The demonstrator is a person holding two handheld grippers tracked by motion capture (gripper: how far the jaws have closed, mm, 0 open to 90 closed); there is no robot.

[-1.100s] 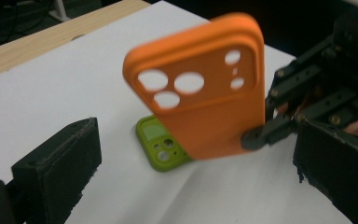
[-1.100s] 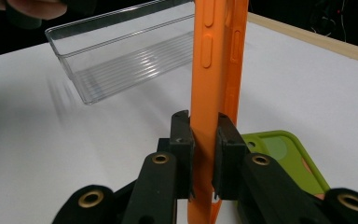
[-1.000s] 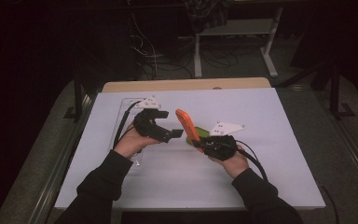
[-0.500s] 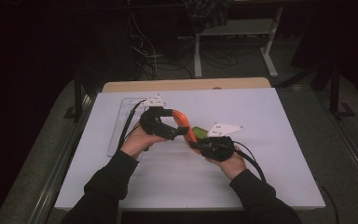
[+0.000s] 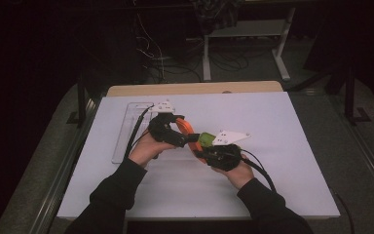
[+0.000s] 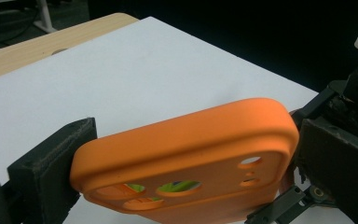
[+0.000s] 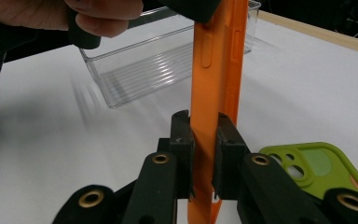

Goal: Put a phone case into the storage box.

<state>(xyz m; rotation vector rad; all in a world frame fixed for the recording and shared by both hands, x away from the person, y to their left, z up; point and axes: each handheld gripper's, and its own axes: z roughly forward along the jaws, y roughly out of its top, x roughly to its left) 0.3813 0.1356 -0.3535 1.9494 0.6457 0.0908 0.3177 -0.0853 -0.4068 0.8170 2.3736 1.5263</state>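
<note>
**Handing the orange case across**

Passing the orange phone case (image 7: 216,70) between grippers — right gripper (image 7: 204,140) pinches its lower edge, left gripper (image 6: 177,158) clamps the top, just beside the clear tray (image 5: 126,127), probably headed there. Green case (image 7: 317,170) waits below.

Black tongs (image 7: 204,140), brass screws, grey three-cornered plates, black cables, dark sleeves (image 5: 112,190).
</note>
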